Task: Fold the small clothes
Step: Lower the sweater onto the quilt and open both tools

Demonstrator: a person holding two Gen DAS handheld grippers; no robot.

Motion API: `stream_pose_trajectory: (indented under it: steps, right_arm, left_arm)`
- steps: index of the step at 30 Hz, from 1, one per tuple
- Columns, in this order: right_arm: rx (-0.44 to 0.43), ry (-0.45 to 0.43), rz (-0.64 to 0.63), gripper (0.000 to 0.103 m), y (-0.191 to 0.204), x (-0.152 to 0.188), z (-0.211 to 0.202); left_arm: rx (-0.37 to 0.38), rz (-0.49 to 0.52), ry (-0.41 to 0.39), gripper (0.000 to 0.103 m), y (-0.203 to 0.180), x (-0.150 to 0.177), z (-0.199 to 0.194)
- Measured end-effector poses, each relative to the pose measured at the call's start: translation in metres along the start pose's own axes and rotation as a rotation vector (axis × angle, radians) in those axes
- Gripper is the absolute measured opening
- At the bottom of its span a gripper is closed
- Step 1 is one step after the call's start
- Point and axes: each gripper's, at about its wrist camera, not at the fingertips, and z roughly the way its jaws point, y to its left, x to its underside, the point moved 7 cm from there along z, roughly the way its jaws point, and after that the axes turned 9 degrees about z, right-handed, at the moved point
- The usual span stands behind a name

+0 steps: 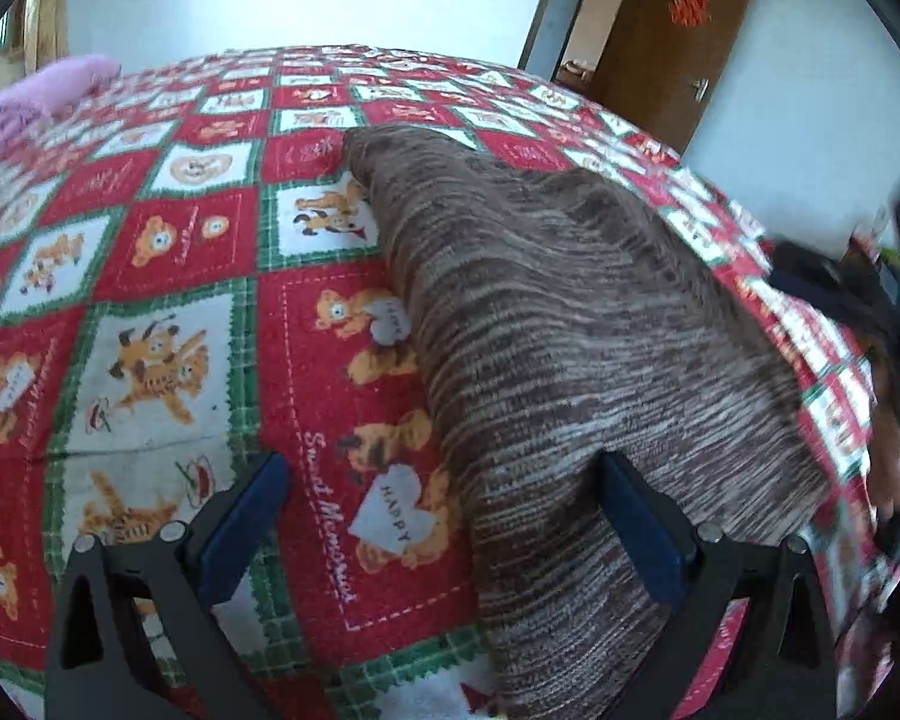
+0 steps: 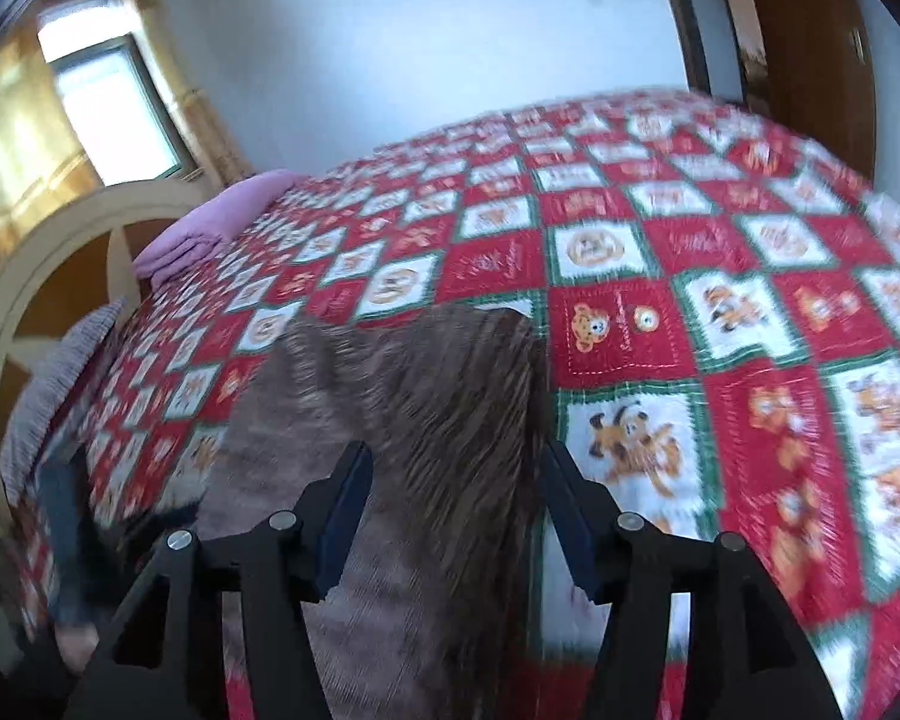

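A brown striped knit garment (image 1: 570, 312) lies on a bed with a red, white and green cartoon quilt (image 1: 150, 252). My left gripper (image 1: 444, 516) is open, low over the garment's near left edge, with its right finger (image 1: 642, 534) over the cloth and its left finger over the quilt. In the right wrist view the same garment (image 2: 414, 420) lies ahead, blurred. My right gripper (image 2: 456, 510) is open and empty over the garment's right edge. The other gripper and hand show at the far right of the left wrist view (image 1: 894, 360).
A pink folded cloth (image 2: 210, 222) lies at the far side of the bed, near a cream headboard (image 2: 42, 276). A striped pillow (image 2: 60, 372) sits by the headboard. A brown door (image 1: 666, 42) stands open behind the bed.
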Motion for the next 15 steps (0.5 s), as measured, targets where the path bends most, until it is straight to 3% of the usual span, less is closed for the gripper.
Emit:
stream_pose_trajectory:
  steps: [2, 4, 9, 15]
  right_arm:
    - [0.037, 0.062, -0.02, 0.059, -0.006, 0.001, 0.029]
    - [0.18, 0.073, -0.064, 0.059, -0.022, 0.006, 0.049]
    - [0.031, 0.063, 0.102, 0.058, -0.043, -0.001, 0.047]
    - [-0.043, 0.047, 0.171, 0.058, -0.046, -0.02, 0.052]
  left_arm:
    - [-0.04, 0.033, 0.008, 0.103, -0.004, 0.0, 0.003]
    - [-0.036, 0.031, 0.006, 0.103, -0.003, 0.001, 0.002]
    - [-0.023, 0.023, 0.004, 0.103, -0.002, 0.002, 0.003]
    - [-0.022, 0.022, 0.002, 0.103, -0.002, 0.002, 0.003]
